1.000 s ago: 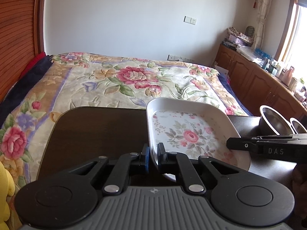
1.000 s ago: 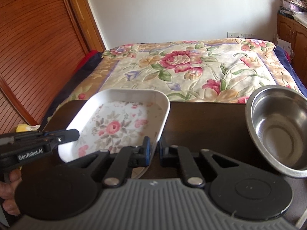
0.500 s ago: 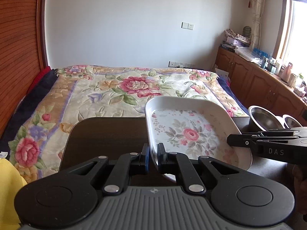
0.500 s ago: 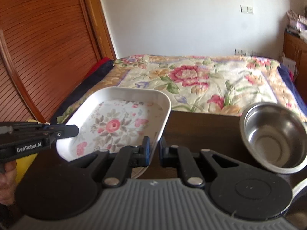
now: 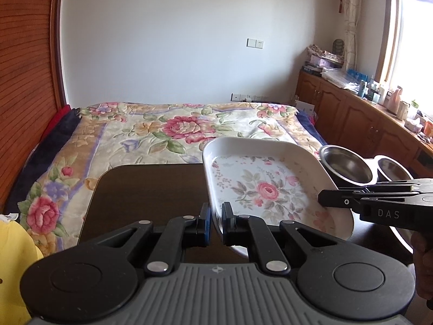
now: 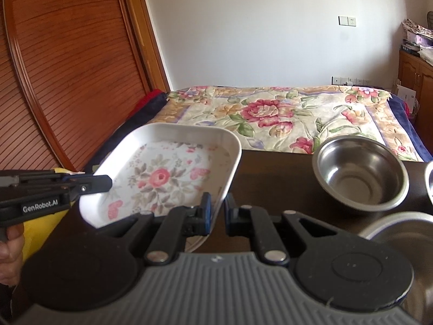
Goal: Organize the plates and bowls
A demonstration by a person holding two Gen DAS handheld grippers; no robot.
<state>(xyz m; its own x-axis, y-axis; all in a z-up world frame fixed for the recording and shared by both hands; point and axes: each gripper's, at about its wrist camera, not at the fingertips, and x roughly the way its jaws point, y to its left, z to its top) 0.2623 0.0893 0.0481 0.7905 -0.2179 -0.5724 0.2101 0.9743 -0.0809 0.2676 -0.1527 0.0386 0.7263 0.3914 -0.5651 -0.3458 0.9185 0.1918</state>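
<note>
Since a second ago both cameras have risen and the floral tray point(image 5: 265, 187) is lifted clear above the dark table point(image 5: 146, 189), with the left gripper point(image 5: 215, 223) closed on its left rim and the right gripper point(image 6: 216, 214) closed on its right rim. To do this well, keep both grips pinched and level, moving together so the tray doesn't twist out. The steel bowl point(image 6: 360, 176) sits close on the right with more bowls point(image 6: 400, 233) just beside the right gripper, so clear those; the bed point(image 5: 176, 132) lies beyond.
</note>
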